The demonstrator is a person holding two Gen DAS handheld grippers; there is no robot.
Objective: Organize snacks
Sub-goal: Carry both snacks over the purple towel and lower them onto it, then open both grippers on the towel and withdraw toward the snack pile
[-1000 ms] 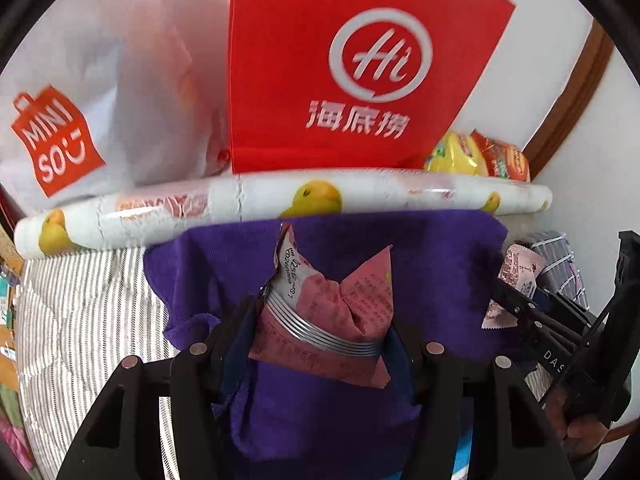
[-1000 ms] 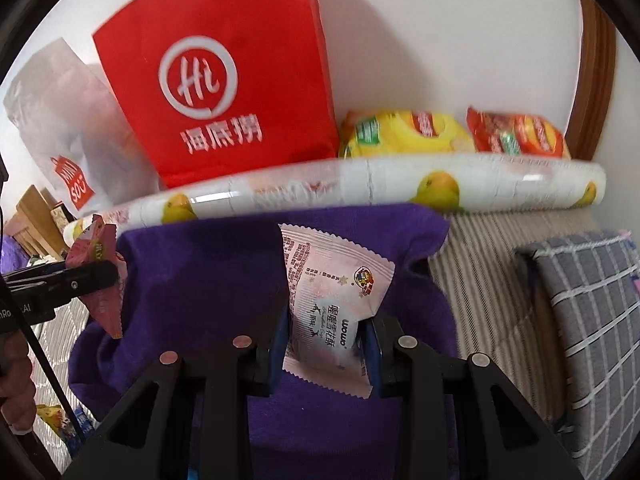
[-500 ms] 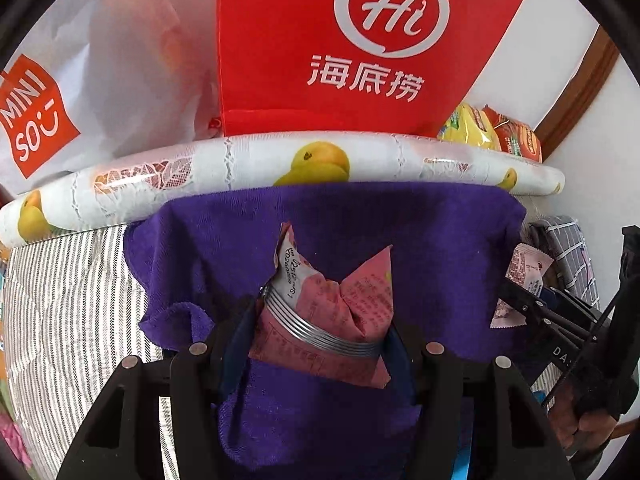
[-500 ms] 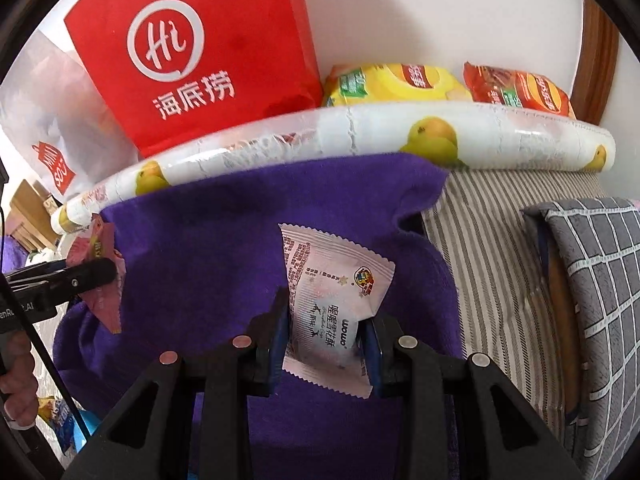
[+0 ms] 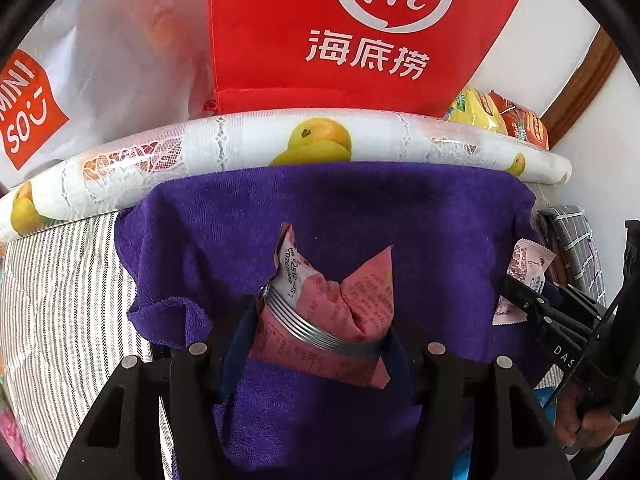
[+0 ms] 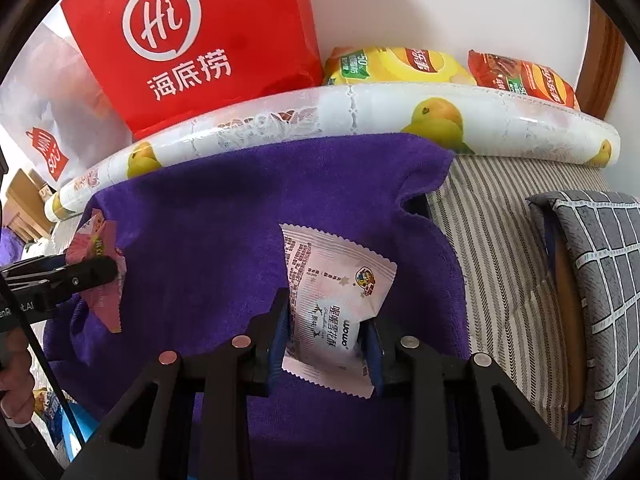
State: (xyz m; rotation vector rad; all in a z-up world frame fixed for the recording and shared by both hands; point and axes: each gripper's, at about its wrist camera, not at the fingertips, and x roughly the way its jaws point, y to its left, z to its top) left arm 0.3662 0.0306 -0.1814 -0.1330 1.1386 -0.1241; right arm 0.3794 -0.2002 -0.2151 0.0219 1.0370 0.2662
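Left gripper (image 5: 320,344) clamps a pink snack packet (image 5: 328,316), low centre of the left wrist view; right gripper (image 6: 326,340) clamps a white snack packet (image 6: 334,304), low centre of the right wrist view; both packets stick up and forward out of the jaws, long axis roughly along the fingers; both hang over a purple towel (image 5: 360,208).

Key relation: red Hi bag (image 6: 192,40) stands straight ahead, top of frame, behind a fruit-print roll (image 6: 360,120); likely the drop spot, a guess only; bag mouth is out of frame in both views; from the left wrist view it sits dead centre, so the left looks better lined up.

Right wrist view alone shows fully the yellow chip bag (image 6: 396,66) and orange chip bag (image 6: 524,80) at upper right, plus a grey checked cushion (image 6: 592,280); left wrist view alone shows the Miniso bag (image 5: 80,80) large at upper left.
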